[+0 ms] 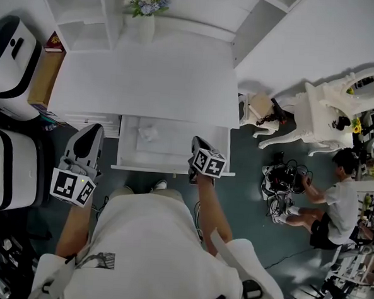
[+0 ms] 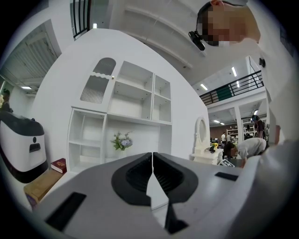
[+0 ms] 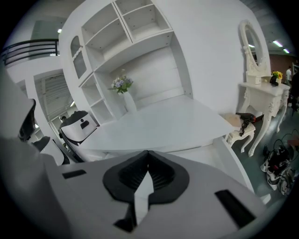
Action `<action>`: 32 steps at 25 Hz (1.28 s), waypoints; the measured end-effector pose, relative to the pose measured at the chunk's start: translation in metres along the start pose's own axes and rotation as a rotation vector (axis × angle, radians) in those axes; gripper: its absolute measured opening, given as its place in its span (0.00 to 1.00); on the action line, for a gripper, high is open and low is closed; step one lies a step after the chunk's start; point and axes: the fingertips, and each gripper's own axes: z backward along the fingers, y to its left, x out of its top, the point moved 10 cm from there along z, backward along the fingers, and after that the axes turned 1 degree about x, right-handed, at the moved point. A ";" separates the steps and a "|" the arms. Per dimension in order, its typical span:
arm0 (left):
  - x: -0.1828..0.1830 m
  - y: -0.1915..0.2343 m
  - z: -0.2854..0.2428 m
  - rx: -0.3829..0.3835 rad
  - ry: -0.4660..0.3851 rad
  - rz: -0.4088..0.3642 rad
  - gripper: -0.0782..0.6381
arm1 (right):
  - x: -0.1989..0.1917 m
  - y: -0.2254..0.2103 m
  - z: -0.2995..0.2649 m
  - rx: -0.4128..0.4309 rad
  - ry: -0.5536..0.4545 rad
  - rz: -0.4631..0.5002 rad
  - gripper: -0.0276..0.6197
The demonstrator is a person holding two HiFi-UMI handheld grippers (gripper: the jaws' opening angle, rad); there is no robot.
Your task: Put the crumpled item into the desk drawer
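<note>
Pale room with a dark teal floor [image 1: 247, 200]; fitted white shelving [image 1: 81, 13] stands behind the desk.

- Tabletop [image 1: 147, 80]: white. A white vase of flowers [image 1: 145, 4] stands at the middle of its far edge.
- Drawer [image 1: 173, 171]: white, pulled out beneath the right part of the tabletop's near edge.
- Crumpled item [image 1: 148, 134]: white. It lies on the drawer floor in the left half, near the left wall and back from the front rim, clear of both tools.
- Left tool [image 1: 94, 128] [image 2: 152, 156]: held over the floor just outside the drawer's left front corner and aimed towards the shelving. The jaws are pressed together with nothing between them.
- Right tool [image 1: 197, 141] [image 3: 147, 154]: held above the drawer's front rim, towards its right end, and tilted downward. The jaws are pressed together and empty, with the tabletop and drawer in sight beyond them.
- Red book [image 1: 54, 41]: lies on a brown cabinet [image 1: 45, 77] beside the tabletop's left edge.
- White-and-black machine [image 1: 9, 59]: stands left of the cabinet.
- White dressing table [image 1: 322, 116] with an oval mirror: stands well to the right of the desk.
- Person [image 1: 335, 202]: seated on the floor to the right, next to a tangle of cables [image 1: 283, 183].
</note>
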 end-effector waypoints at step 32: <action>0.055 0.034 0.011 0.075 -0.126 -0.062 0.14 | 0.182 0.085 0.194 0.189 -0.657 0.270 0.06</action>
